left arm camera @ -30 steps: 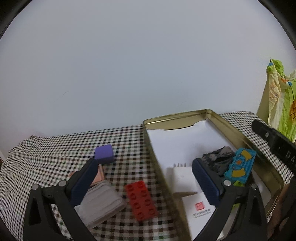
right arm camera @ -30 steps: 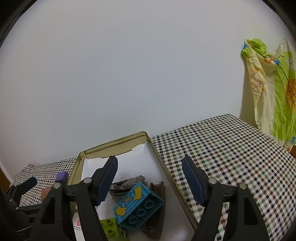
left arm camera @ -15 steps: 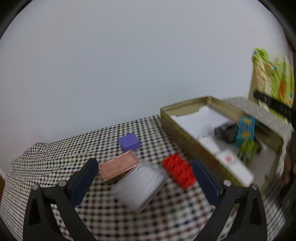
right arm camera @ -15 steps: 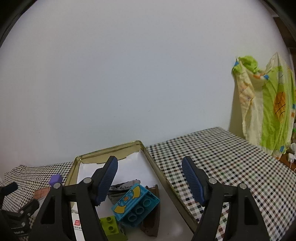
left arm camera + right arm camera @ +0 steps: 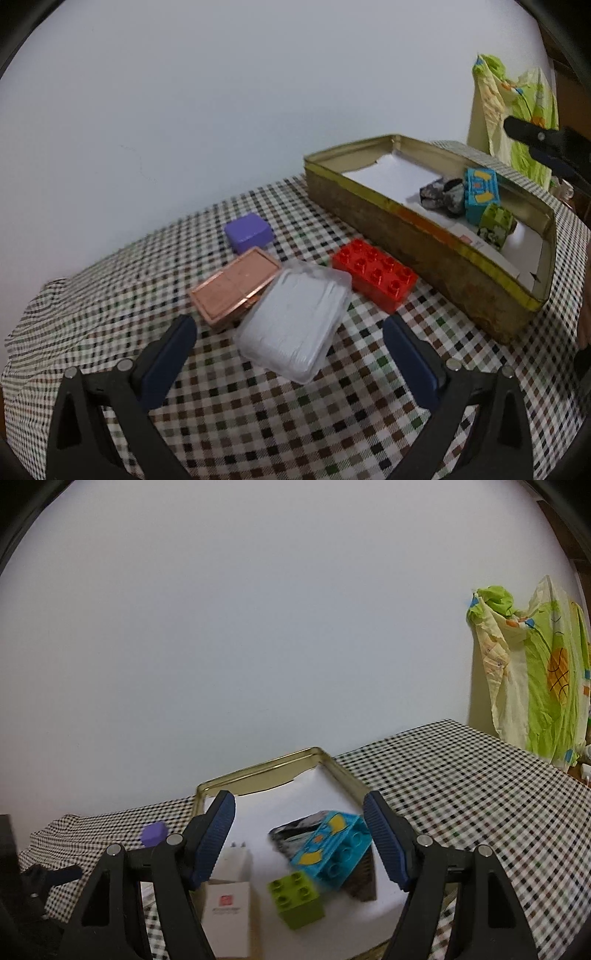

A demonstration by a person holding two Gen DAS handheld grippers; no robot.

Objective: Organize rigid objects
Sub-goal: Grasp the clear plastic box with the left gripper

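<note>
In the left wrist view a clear plastic case (image 5: 295, 325), a copper box (image 5: 234, 288), a red brick (image 5: 375, 273) and a purple box (image 5: 248, 232) lie on the checked cloth. A gold tin (image 5: 424, 243) stands to their right. My left gripper (image 5: 288, 354) is open and empty, just before the clear case. In the right wrist view my right gripper (image 5: 299, 838) is open and empty above the tin (image 5: 258, 771), which holds a blue brick (image 5: 334, 853), a green brick (image 5: 297, 899), a white box (image 5: 229, 915) and a white plug (image 5: 236, 860).
A plain wall stands behind the table. A green and yellow cloth (image 5: 532, 686) hangs at the right. The checked cloth (image 5: 461, 797) stretches right of the tin. The right gripper's tip (image 5: 543, 144) shows at the right edge of the left wrist view.
My left gripper has swung left, off the tin and over to the loose items on the cloth. My right gripper has drifted slightly over the tin. Both stay open.
</note>
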